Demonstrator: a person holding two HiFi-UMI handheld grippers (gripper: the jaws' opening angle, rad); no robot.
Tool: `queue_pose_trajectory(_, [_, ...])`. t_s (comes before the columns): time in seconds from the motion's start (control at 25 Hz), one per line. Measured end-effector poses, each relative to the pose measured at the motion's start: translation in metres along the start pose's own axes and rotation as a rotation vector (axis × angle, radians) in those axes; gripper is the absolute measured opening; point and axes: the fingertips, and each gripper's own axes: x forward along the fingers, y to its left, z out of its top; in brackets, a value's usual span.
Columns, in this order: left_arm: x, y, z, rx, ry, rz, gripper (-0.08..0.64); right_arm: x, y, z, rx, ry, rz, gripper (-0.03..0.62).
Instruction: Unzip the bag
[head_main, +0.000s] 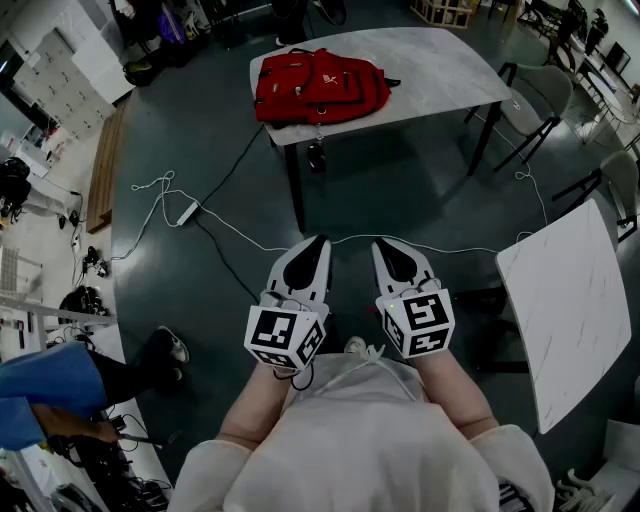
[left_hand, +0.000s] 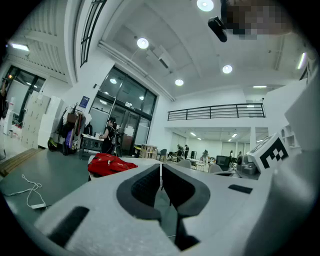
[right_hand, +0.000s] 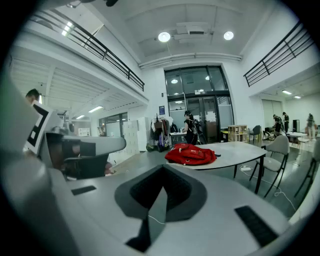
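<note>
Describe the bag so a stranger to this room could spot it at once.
Start at the pale marbled table on black legs, across the dark floor ahead of the person. The red backpack lies flat at that table's left end in the head view. Its bright red stands out against the grey and white around it.

Open floor (head_main: 400, 190) runs toward 12 o'clock to the table (head_main: 440, 70) with the red bag (head_main: 320, 85), crossed by a white cable (head_main: 230, 232). A second table (head_main: 565, 310) blocks 3 o'clock, chairs (head_main: 540, 92) 1 o'clock.

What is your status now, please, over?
Left claw shut, empty. Right claw shut, empty. Red bag on table, far ahead. Cable across floor between.
</note>
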Motion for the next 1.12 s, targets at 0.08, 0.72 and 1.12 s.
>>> queue_pose_trajectory(0.08, [0.001,-0.001,-0.002,-0.001,0.005,-0.004,0.029,0.001,-0.001,-0.001,0.002,0.0,-0.002,0.026])
queue_pose_trajectory(0.72, [0.009,-0.002,-0.029,-0.012,0.065,0.001,0.029,0.011,0.0,-0.038,0.13,0.074,0.086,0.028])
queue_pose_trajectory(1.12, [0.047,0.028,-0.038,-0.029,0.086,0.014,0.029,0.046,-0.023,-0.044,0.148,0.101,0.087,0.028])
